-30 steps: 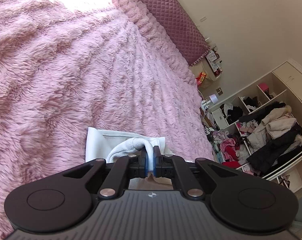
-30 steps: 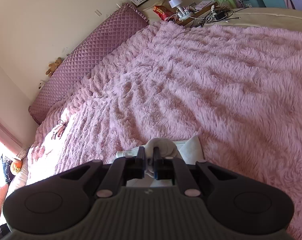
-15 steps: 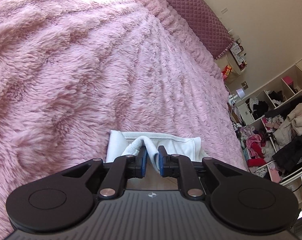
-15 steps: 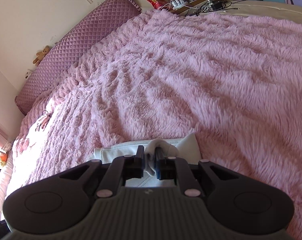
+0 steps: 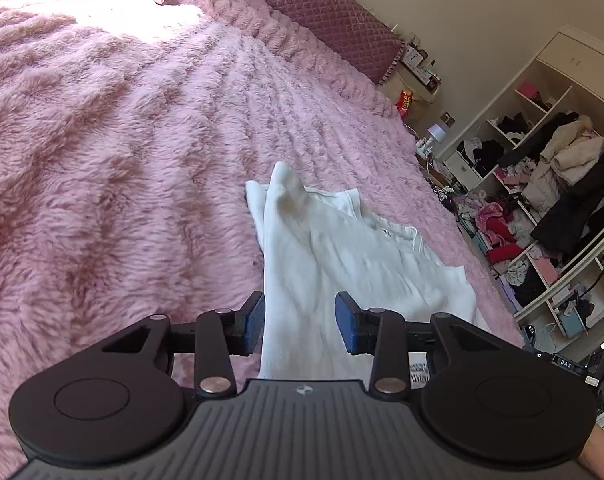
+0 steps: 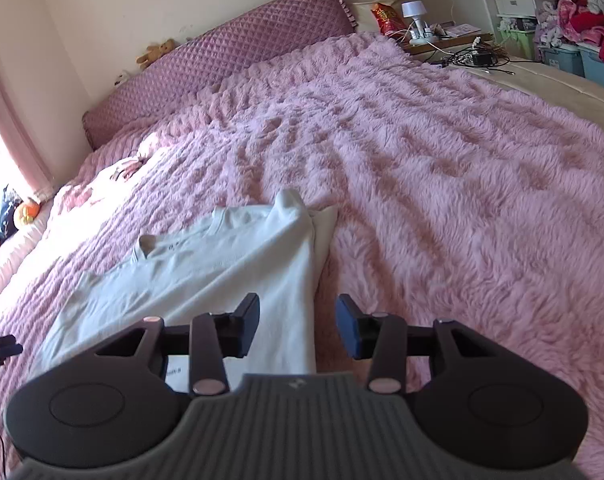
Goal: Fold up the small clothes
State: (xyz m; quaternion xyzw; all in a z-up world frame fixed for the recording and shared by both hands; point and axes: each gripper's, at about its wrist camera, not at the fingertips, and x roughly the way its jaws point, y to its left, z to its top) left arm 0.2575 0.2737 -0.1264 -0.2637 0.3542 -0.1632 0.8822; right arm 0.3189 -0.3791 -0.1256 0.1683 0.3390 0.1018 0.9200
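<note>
Both grippers, the left gripper [image 5: 299, 322] and the right gripper [image 6: 297, 326], stand with jaws spread, having just been opening, and pinch nothing; the white garment [image 5: 342, 248] lies free on the pink fuzzy blanket [image 5: 113, 168], at lower centre of each wrist view. I see one raised point of cloth [image 6: 289, 204] standing up at the garment's far edge. My worry: that peak may flop over and spoil the fold, since nothing pins it, and the deep pile could drag the cloth if I brush it. Motion blur smears the fabric, so I cannot read its creases; its near edge is hidden behind both gripper bodies.
</note>
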